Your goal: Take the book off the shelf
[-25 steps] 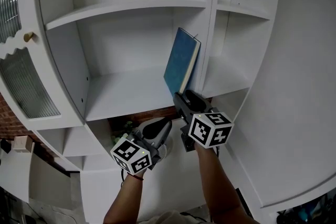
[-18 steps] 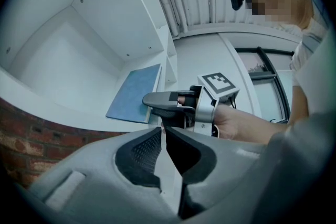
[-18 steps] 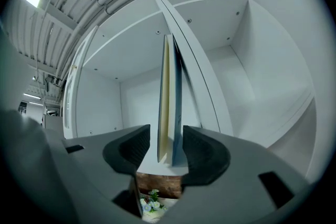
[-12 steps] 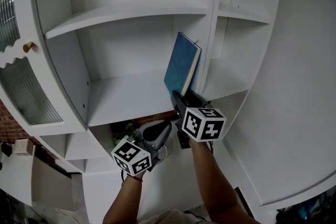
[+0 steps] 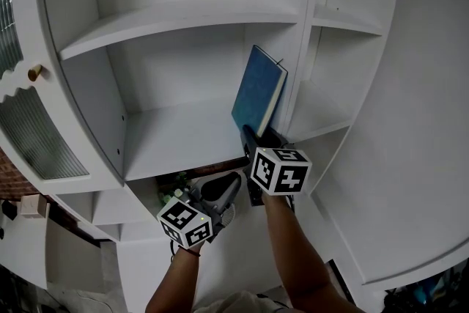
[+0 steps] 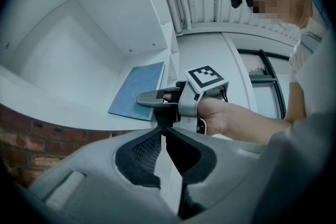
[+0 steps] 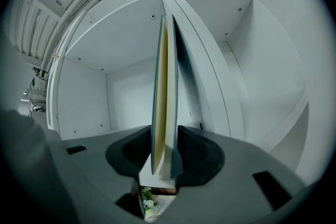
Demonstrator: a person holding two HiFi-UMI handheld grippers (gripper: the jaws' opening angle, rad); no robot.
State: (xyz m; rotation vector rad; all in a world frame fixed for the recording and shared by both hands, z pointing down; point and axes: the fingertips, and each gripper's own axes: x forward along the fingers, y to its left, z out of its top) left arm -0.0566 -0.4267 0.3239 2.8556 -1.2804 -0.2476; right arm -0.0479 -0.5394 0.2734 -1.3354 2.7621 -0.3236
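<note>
Thin blue hardback book (image 5: 257, 88) leans against the right wall of the white painted shelf (image 5: 172, 137). The right gripper (image 5: 258, 137), jaws just closing, clamps its lower edge. The left gripper (image 5: 229, 185) hangs below, jaws together, empty. The lift-out remains.

In the head view the right tongs (image 5: 258, 135) cover the lower corner of the thin blue hardcover book (image 5: 256, 88); the ribbed-glass cabinet door (image 5: 37, 135) runs off the left edge.
</note>
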